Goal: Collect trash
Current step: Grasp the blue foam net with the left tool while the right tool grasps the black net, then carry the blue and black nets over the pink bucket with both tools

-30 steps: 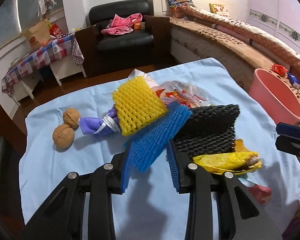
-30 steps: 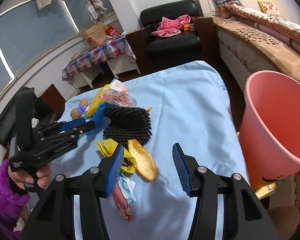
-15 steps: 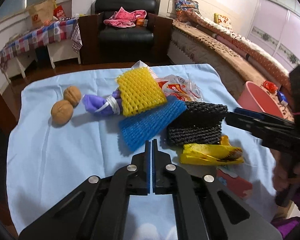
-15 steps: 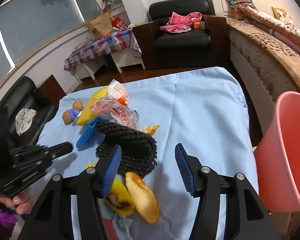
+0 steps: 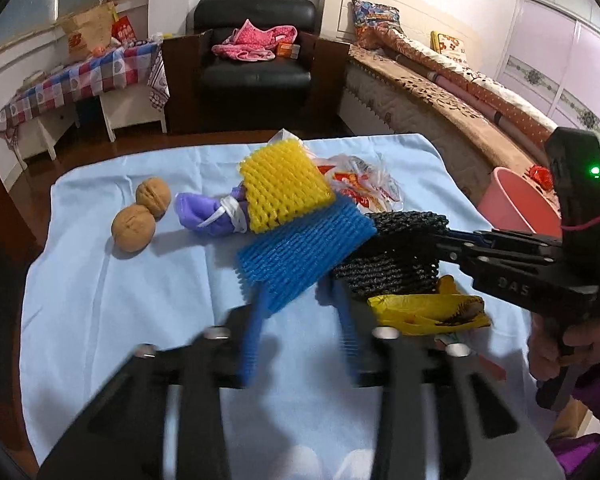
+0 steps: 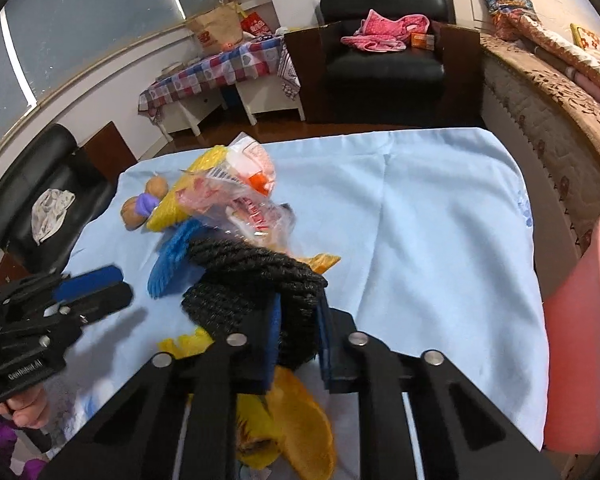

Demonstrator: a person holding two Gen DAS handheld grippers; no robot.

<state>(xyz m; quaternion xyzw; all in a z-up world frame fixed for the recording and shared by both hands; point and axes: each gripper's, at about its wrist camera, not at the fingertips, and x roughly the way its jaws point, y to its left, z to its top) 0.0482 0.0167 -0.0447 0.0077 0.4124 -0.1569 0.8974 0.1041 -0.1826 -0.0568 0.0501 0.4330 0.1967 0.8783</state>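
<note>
Two blurred left fingers (image 5: 256,336), apart

Black armchair (image 5: 256,60), checkered side table (image 5: 72,84), perhaps dusk window (image 6: 80,36).

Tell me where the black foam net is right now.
The black foam net lies mid-tablecloth in the right wrist view, pinched by the right hand-held gripper, beside the blue foam net.

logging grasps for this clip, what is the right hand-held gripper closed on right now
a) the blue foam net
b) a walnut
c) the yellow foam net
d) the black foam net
d: in the right wrist view the right hand-held gripper has its blue pads pressed on either side of the black foam net, while the blue foam net lies off to the left, untouched.
</note>
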